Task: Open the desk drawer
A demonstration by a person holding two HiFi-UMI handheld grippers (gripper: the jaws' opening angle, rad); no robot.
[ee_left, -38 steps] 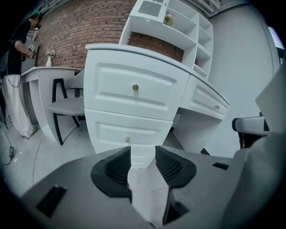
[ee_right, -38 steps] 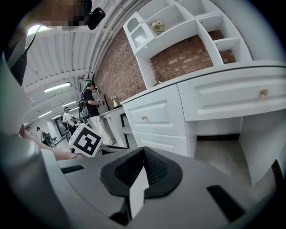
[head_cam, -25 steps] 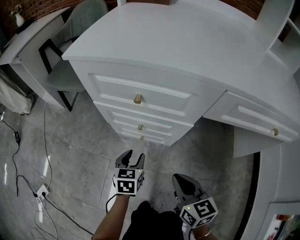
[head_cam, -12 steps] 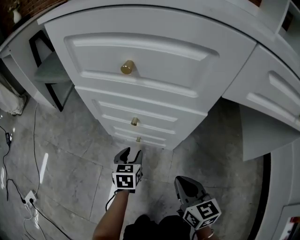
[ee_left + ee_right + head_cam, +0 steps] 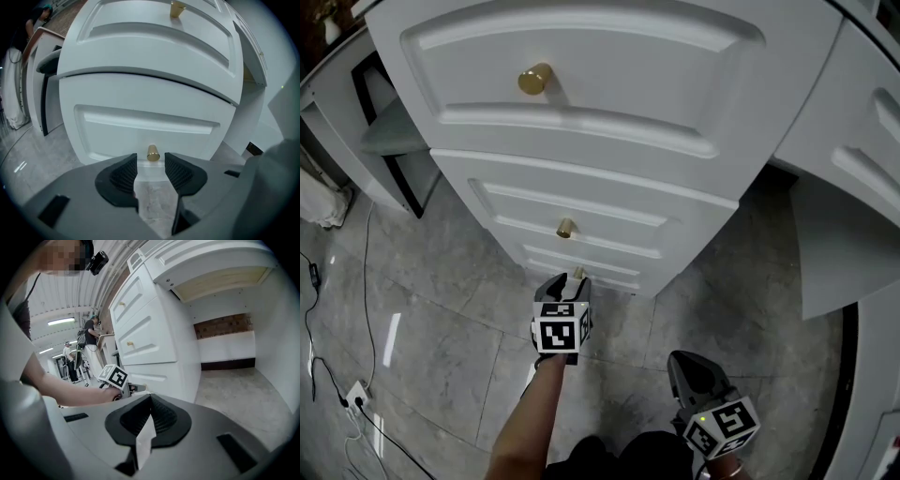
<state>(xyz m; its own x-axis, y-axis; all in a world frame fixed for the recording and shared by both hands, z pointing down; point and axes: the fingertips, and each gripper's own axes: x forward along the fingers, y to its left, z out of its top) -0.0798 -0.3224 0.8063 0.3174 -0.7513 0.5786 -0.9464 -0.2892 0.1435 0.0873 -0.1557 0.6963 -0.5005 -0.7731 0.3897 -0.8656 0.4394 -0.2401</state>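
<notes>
Grey marbled floor tiles [image 5: 441, 319] run under a white desk [image 5: 609, 103], with a power strip [image 5: 358, 394] and thin cables at the near left. Three drawers stack in the desk's front, all shut flush. The left gripper [image 5: 565, 284] is low at the bottom drawer [image 5: 140, 126], its jaws apart with the small brass knob [image 5: 153, 153] in the gap at their tips. Right of it and nearer, the right gripper [image 5: 694, 370] hangs above the floor, jaws pressed together on nothing.
</notes>
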